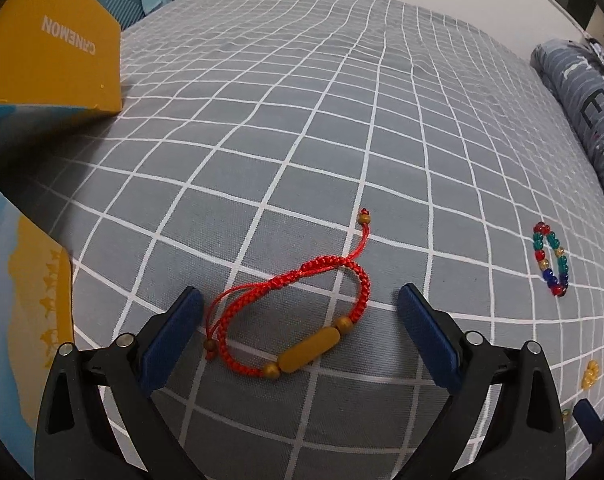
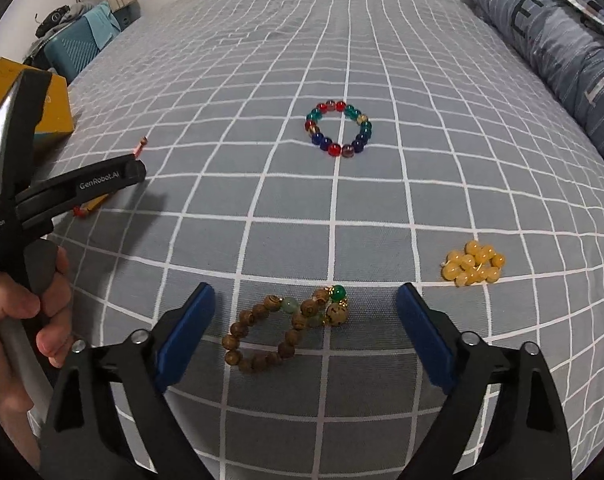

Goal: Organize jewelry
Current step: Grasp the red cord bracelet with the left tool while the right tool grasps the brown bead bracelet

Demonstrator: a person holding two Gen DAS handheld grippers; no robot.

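Note:
A red braided cord bracelet [image 1: 302, 312] with a long gold bead lies on the grey checked bedsheet, between the open fingers of my left gripper [image 1: 300, 312]. A brown wooden bead bracelet [image 2: 286, 330] with green beads lies between the open fingers of my right gripper [image 2: 305, 312]. A multicoloured glass bead bracelet [image 2: 338, 128] lies further ahead; it also shows in the left wrist view [image 1: 551, 265]. A yellow bead bracelet [image 2: 471, 264] lies bunched to the right. Both grippers are empty. The left gripper's body [image 2: 62, 192] shows at the left of the right wrist view.
A yellow and blue open box [image 1: 50, 52] stands at the left, with its flap [image 1: 26, 320] close to my left gripper. A rolled blue quilt [image 2: 553, 52] lies along the right edge of the bed. A teal suitcase [image 2: 78, 48] stands beyond the far left corner.

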